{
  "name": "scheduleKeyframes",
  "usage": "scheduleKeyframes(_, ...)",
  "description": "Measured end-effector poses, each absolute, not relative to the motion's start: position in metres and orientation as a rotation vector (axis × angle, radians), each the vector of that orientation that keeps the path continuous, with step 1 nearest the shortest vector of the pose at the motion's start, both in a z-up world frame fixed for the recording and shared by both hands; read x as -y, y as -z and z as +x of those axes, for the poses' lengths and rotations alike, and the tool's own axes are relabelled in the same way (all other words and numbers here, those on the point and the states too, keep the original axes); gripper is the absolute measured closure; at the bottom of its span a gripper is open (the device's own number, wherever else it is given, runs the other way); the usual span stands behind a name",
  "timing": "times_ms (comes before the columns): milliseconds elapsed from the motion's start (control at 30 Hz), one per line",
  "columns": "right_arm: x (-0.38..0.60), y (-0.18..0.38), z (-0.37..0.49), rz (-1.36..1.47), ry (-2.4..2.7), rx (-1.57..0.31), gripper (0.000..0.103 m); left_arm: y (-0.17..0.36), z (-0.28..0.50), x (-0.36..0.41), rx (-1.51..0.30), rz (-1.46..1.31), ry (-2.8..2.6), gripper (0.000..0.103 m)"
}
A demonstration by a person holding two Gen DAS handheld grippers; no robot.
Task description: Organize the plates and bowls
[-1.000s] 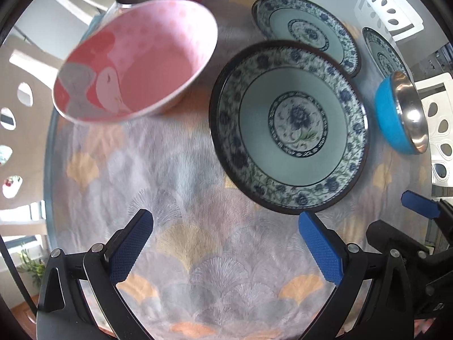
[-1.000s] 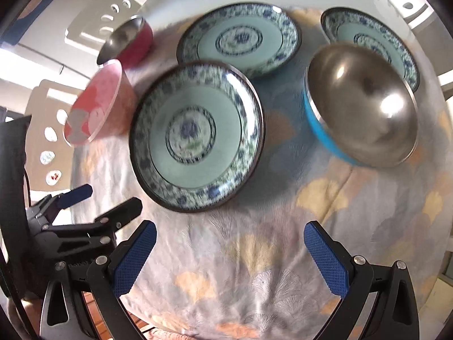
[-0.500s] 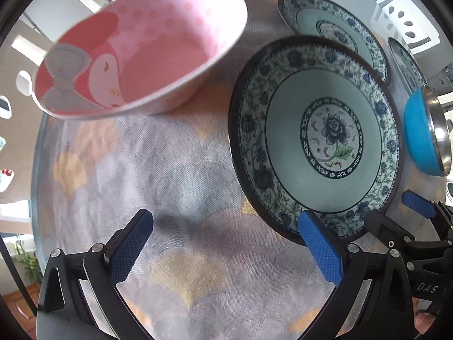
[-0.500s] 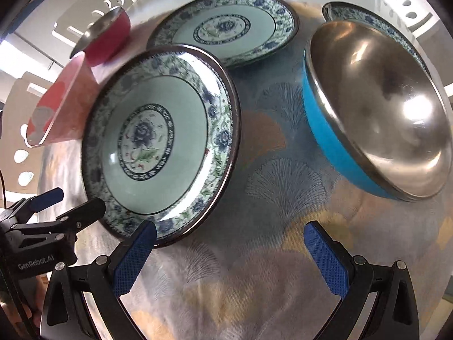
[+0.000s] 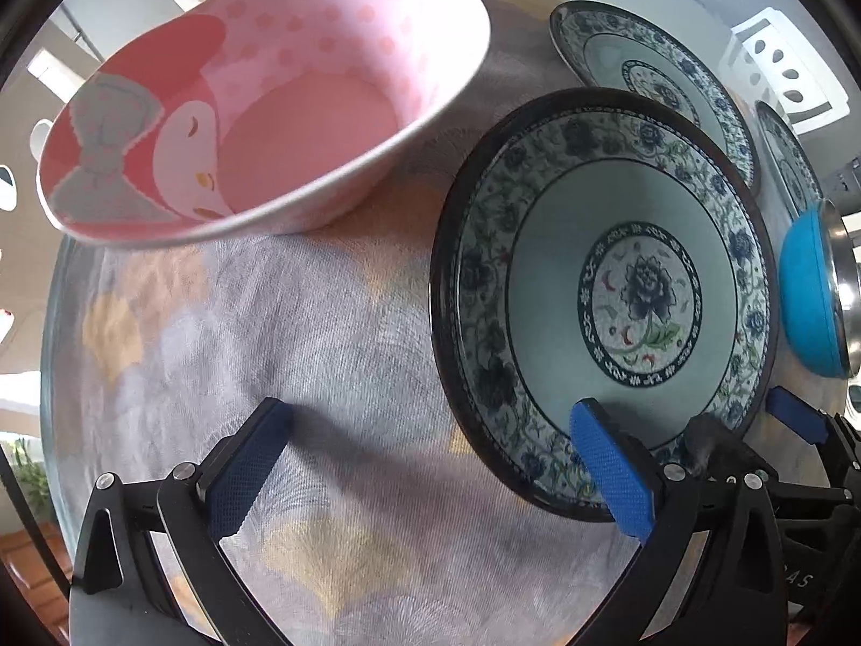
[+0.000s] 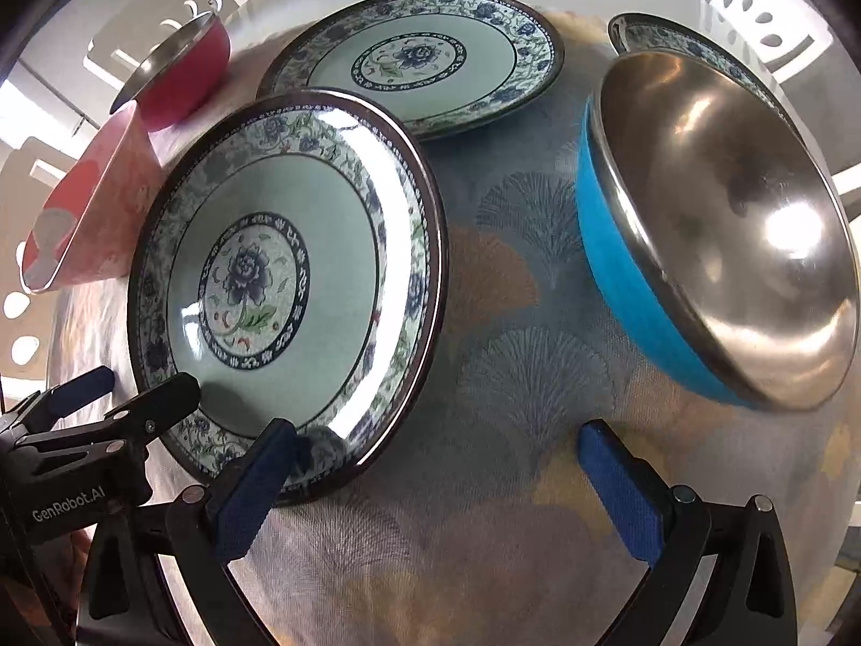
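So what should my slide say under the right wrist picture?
Open right hand-held gripper hovers between a flowery plate and a blue bowl.

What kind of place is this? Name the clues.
Probably a home dining area: a round table with a fan-patterned tablecloth, patterned plates and a pink bowl set out, white cut-out chairs around it.

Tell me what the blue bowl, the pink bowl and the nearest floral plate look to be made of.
Blue bowl: stainless steel inside, mirror-like glare; smooth blue shell, maybe plastic or a coating.
Pink bowl: matte printed cartoon, thin rim; probably melamine.
Nearest floral plate: glossy, sharp highlights; glazed ceramic or melamine, unclear.
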State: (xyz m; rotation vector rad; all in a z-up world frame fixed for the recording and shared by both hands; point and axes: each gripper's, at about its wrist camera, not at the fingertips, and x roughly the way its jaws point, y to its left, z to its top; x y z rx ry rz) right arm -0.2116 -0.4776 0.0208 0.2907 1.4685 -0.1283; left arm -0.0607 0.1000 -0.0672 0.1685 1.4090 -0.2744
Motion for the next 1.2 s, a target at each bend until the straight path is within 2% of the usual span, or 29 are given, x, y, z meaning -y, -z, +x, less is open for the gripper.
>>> scheduleKeyframes(233, 0.481, -0.027, -0.186, 0.277, 0.102, -1.396, 0.004, 0.063, -0.024, -0.081, -1.384, 0.167, 0.297, 0.001)
scheduleKeyframes(333, 0.483, -0.029, -0.165, 0.307, 0.097, -1.377, 0.009, 0.06, -0.016, -0.073, -1.367, 0.156, 0.302, 0.008)
scheduleKeyframes(400, 0.484, -0.032, -0.155, 0.32, 0.087, -1.362, 0.023, 0.049, -0.019, -0.075, -1.342, 0.178, 0.346, 0.017)
scheduleKeyframes(467, 0.48, -0.039, -0.15, 0.306, 0.054, -1.353, 0.051, 0.046, -0.02, -0.064, -1.33, 0.204, 0.404, 0.037)
scheduleKeyframes(500, 0.478, -0.042, -0.147, 0.319, 0.024, -1.35, 0.055, 0.044, -0.021, -0.06, -1.326, 0.204, 0.429, 0.043)
scheduleKeyframes(767, 0.472, -0.041, -0.143, 0.329, -0.01, -1.403, 0.056, 0.039, -0.014, -0.066, -1.416, 0.083, 0.514, 0.044)
scheduleKeyframes(1200, 0.447, -0.03, -0.171, 0.358, -0.143, -1.565, 0.055, 0.046, -0.056, -0.057, -1.483, 0.189, 0.638, 0.044)
